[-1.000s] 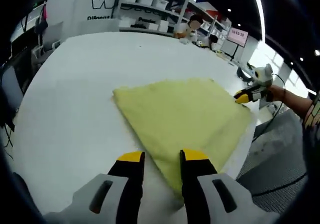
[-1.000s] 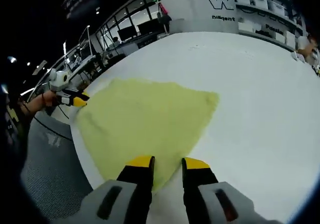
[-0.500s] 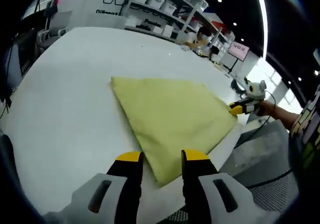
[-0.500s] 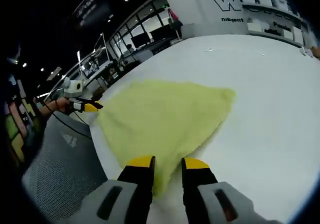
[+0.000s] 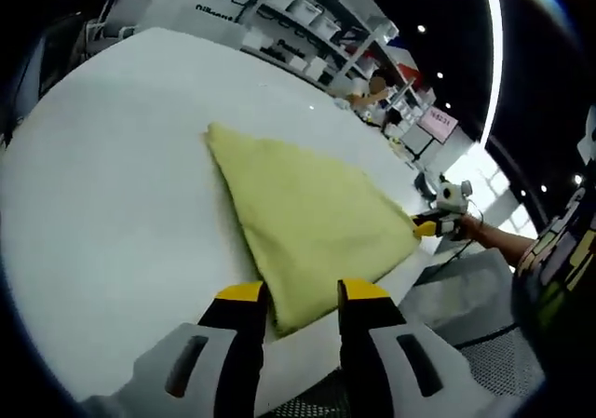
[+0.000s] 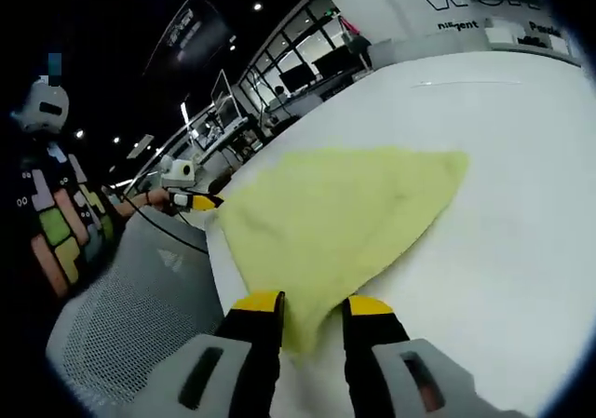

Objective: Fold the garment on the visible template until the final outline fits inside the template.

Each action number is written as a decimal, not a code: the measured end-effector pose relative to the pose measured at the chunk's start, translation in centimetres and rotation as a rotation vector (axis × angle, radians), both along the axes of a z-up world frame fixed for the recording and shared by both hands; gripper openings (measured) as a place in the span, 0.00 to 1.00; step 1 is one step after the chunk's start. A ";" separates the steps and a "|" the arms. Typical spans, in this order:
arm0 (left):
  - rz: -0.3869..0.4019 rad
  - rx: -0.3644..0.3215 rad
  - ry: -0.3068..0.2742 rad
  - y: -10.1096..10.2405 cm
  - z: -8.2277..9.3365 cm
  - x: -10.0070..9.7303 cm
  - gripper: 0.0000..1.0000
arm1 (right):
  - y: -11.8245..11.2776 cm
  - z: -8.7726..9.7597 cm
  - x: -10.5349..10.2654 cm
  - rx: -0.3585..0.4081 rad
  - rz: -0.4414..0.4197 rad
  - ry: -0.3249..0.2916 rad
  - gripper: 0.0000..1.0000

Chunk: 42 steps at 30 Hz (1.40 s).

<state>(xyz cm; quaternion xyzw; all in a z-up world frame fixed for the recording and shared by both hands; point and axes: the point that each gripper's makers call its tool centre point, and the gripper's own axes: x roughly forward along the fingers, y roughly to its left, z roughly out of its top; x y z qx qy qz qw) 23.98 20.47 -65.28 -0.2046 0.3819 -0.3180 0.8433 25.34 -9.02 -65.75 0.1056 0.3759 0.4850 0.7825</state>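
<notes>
Garment being drawn toward the surface edge.
Left claw and right claw are each gripping a near corner; the cloth is lying flatter, closer to the edge than before.

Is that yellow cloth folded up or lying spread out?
Spread out: the yellow cloth lies flat on the white table, a corner between each gripper's jaws.

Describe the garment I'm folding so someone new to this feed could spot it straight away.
Look at the big white table; near its edge lies the garment, a flat pale yellow cloth. The left gripper and right gripper each sit at one of its corners. It is the one coloured, soft thing on the white surface.
</notes>
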 end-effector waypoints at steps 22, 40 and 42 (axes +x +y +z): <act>-0.026 -0.067 0.046 -0.4 -0.5 -0.1 0.03 | -0.3 0.7 -4.5 0.115 0.374 0.073 0.06; -0.199 0.107 -0.083 0.2 -0.7 -0.1 0.00 | -2.4 -0.1 -4.2 -0.034 0.388 0.022 0.00; -0.262 0.186 -0.110 0.2 -0.8 -0.4 0.00 | -2.6 -0.1 -4.2 -0.089 0.420 -0.016 0.00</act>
